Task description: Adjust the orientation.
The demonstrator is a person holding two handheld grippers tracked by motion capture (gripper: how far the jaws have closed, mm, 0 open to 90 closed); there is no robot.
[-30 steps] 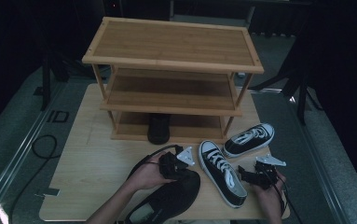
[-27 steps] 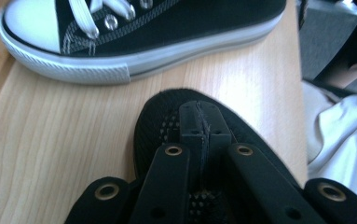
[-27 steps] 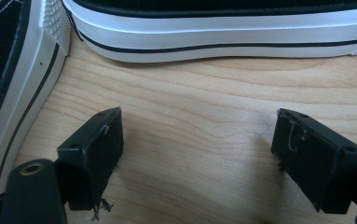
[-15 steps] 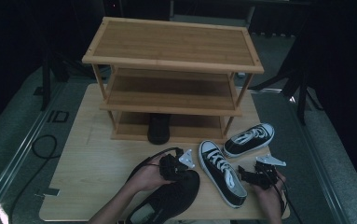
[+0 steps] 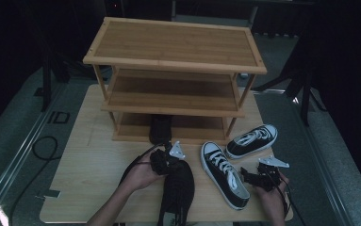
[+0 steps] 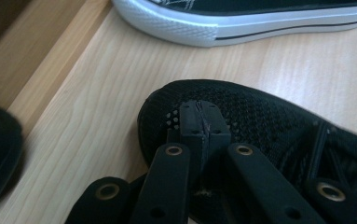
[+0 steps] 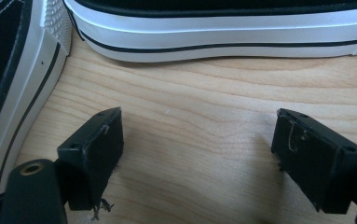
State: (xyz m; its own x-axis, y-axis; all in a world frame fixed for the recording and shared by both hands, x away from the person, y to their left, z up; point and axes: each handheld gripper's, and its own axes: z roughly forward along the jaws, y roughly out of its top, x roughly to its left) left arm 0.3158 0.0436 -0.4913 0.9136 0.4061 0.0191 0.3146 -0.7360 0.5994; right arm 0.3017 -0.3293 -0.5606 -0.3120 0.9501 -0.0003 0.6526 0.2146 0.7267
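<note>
- Looking down from the high view, the left gripper [image 5: 165, 159] sits at the toe of a black mesh shoe [image 5: 180, 188] lying at the near edge of the table [image 5: 88, 169], toe pointing toward the far shoe rack [image 5: 173, 70]. Another dark shoe [image 5: 160, 128] already stands on the rack's lowest shelf. Right of the mesh shoe lie two black-and-white sneakers, a near sneaker [image 5: 225, 174] and a far sneaker [image 5: 252, 140]; the right gripper [image 5: 253, 176] rests just beside the near one.
- Seen from the left gripper view, the jaws are closed together over the black mesh shoe's toe [image 6: 241, 112]; whether they pinch any mesh I cannot tell. A sneaker's white sole [image 6: 241, 23] lies beyond. For a sure lift toward the rack, the pinch probably needs a firmer part than soft toe mesh, or the shoe may sag and twist.
- Seen from the right gripper view, the jaws stand wide open with bare table [image 7: 199, 140] between them, holding nothing; white sneaker soles [image 7: 223, 32] lie just ahead. That hand could steady the mesh shoe's heel.
</note>
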